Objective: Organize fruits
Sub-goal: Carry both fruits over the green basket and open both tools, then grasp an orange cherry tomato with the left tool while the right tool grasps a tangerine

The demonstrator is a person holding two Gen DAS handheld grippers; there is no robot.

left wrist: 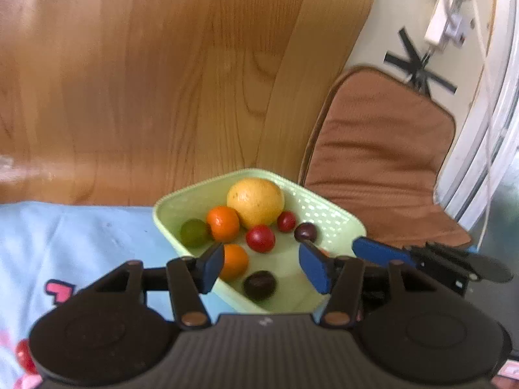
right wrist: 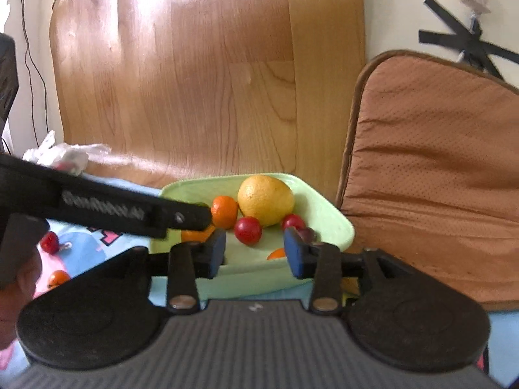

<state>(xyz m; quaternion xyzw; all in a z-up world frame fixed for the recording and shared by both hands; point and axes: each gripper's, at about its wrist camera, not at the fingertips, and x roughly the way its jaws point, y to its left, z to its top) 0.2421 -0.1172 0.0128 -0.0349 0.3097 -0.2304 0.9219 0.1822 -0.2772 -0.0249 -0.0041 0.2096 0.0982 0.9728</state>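
hovering over the green basket (left wrist: 327, 217) of fruit, both grippers' jaws apart, empty

A home bedroom or living space: wooden headboard (left wrist: 162, 81), brown cushion (right wrist: 438, 178), cartoon-print blue sheet (left wrist: 65, 253), and a fruit basket (left wrist: 337, 220) on the bed.

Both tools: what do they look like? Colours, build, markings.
The two match. The left tool has black linkage fingers with brass-coloured rivets, blue rectangular pads, two round black discs and a grey ribbed plate bearing a small white mark. The right tool is built the same. The right wrist view shows the left unit's black side with blurred, unreadable white lettering. No cables or sleeves visible.
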